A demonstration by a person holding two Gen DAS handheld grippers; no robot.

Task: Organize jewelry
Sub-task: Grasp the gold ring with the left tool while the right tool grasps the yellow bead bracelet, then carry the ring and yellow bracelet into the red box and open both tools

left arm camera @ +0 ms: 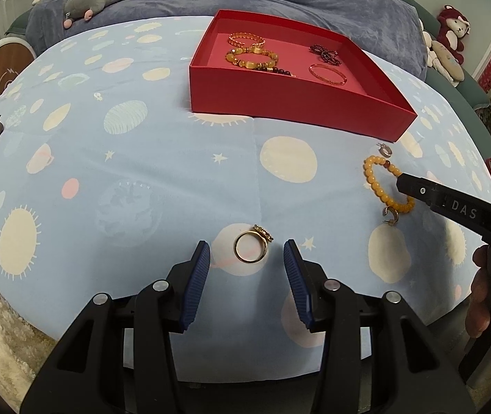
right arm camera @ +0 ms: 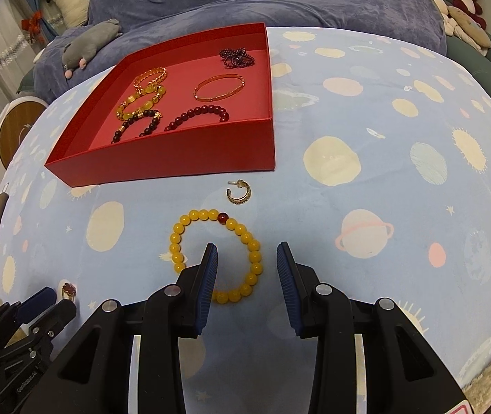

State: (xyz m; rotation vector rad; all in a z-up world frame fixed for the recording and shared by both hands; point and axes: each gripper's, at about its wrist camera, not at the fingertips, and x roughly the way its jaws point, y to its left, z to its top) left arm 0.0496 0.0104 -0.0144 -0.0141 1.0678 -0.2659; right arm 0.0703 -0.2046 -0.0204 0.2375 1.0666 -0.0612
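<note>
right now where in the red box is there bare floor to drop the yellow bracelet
Bare floor shows in the red box at its near left corner, and between the thin bangle and the dark red bead bracelet. Crowded: the left side, where the gold chain and yellow stone bracelet overlap.

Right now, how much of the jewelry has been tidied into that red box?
Done: several bracelets and a dark beaded piece lie in the red box. In hand: nothing yet. The left gripper stands open around a gold ring, and the right gripper is open over the yellow bead bracelet. Left: that ring, that bracelet, and two hoop earrings on the cloth.
</note>
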